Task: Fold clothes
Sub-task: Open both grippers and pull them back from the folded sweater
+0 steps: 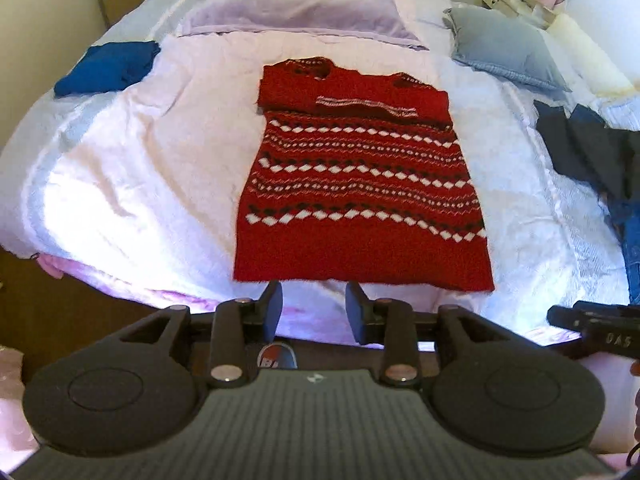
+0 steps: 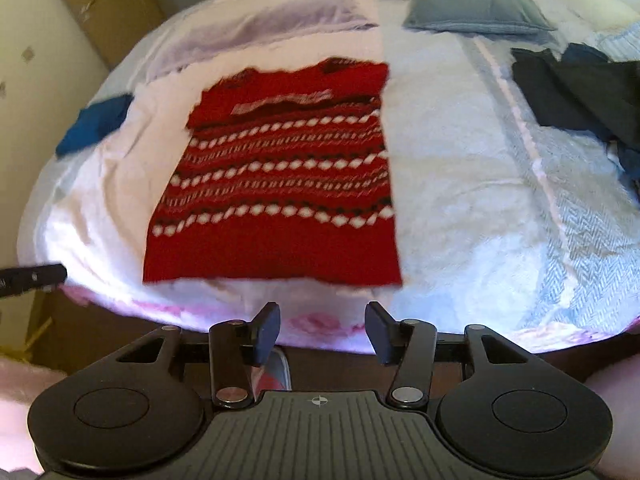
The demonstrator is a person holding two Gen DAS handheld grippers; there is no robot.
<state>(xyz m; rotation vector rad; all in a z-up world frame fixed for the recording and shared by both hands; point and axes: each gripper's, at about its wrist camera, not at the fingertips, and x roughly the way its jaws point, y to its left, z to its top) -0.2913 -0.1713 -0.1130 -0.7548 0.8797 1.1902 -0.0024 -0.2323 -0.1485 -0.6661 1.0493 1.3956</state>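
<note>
The red sweater [image 1: 360, 184] lies mid-frame on the bed [image 1: 132, 184], sleeves folded in; soft, limp knit, best pinched at the hem corners. Both grippers' [image 1: 314, 312] [image 2: 322, 332] jaws are released, empty.

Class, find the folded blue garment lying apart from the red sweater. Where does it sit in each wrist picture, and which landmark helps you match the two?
Left wrist view: blue garment at upper left, on the bed's left edge.
Right wrist view: blue garment at far left, about a third of the way down.
Shared landmark: the red sweater, lying to its right in both.
</note>
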